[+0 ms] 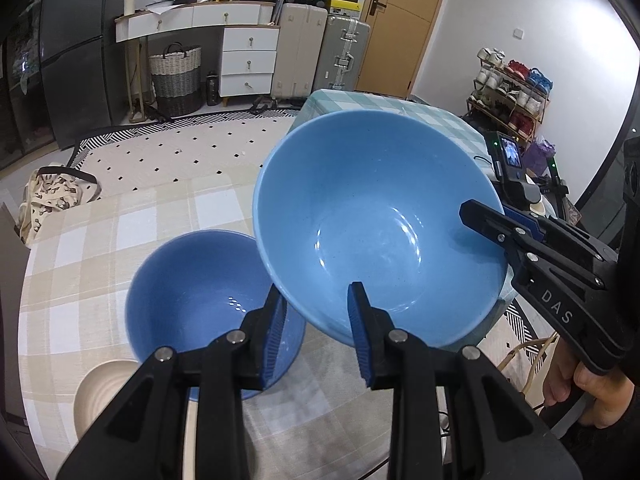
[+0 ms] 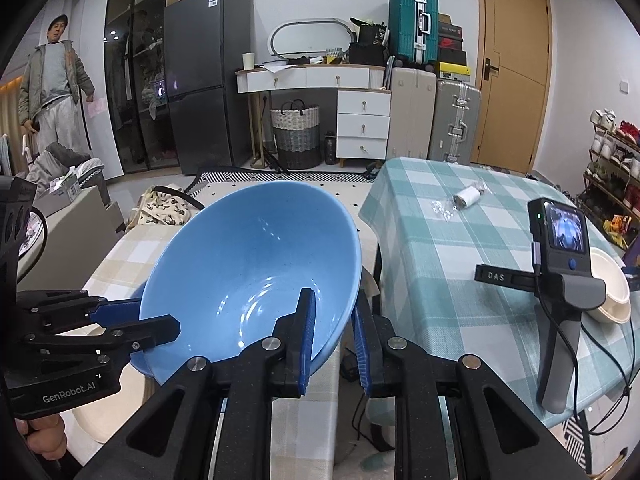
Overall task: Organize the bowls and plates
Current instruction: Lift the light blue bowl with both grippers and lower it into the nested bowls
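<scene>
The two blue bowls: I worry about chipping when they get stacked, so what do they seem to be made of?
Large blue bowl: smooth glossy finish with sharp light reflections inside, probably glazed ceramic, though melamine can't be ruled out. Darker blue bowl on the table: the same smooth sheen, likely the same material.

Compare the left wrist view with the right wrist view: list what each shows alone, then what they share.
Only the left wrist view: a darker blue bowl on the beige checked table, with a cream ribbed dish beside it.
Only the right wrist view: a standing person, a white bowl and a small white roll on the teal checked table.
Both: the large light blue bowl, tilted, with the left gripper and right gripper clamped on its rim.
</scene>
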Tool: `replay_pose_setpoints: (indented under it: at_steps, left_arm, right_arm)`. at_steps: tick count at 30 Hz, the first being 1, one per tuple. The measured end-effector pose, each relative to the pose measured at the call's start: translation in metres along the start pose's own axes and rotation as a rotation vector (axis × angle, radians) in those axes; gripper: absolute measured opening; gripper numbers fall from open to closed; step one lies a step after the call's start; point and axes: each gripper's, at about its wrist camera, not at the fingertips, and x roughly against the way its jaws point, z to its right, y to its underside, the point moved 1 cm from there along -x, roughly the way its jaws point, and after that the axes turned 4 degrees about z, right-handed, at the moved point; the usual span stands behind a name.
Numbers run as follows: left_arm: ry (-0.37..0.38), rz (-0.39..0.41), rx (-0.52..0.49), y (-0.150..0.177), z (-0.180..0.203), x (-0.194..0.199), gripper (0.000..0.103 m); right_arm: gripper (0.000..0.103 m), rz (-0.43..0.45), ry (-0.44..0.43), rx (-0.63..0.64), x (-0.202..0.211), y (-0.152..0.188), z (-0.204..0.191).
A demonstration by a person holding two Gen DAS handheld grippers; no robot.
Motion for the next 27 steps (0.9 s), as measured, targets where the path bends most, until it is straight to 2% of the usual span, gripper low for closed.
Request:
replay_pose_setpoints:
  at_steps: [11,27]
  left_arm:
    - [-0.037,0.037,0.044,-0.002,-0.036,0.022,0.03]
    - [-0.105,0.006,0.11,0.012,-0.091,0.023,0.03]
  right_arm:
    - [0.019,0.026,-0.05,0.029,-0.006,-0.01,-0.04]
    - [0.021,-0.021,-0.118,0.094,-0.043,-0.008,-0.095]
